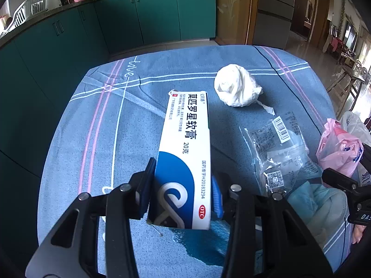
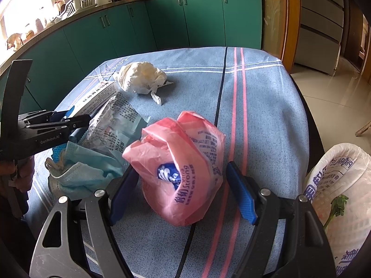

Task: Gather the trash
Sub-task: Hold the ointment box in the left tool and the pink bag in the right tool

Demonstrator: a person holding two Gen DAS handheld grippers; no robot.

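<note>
Teal cabinets back a table (image 1: 69, 139) under a blue striped cloth. Left claw (image 1: 183, 185) grips the box (image 1: 185, 143) by its near end, mid-table. Right claw (image 2: 183, 192) stands open around the pink bag (image 2: 180, 162) near the right edge, pads apart from it. Lift the box level, then close squarely on the bag's bulk. Tissue (image 1: 236, 88), wrapper (image 1: 278, 148) and mask (image 2: 78, 176) wait; the sack (image 2: 343, 185) past the right edge is cut off.
</note>
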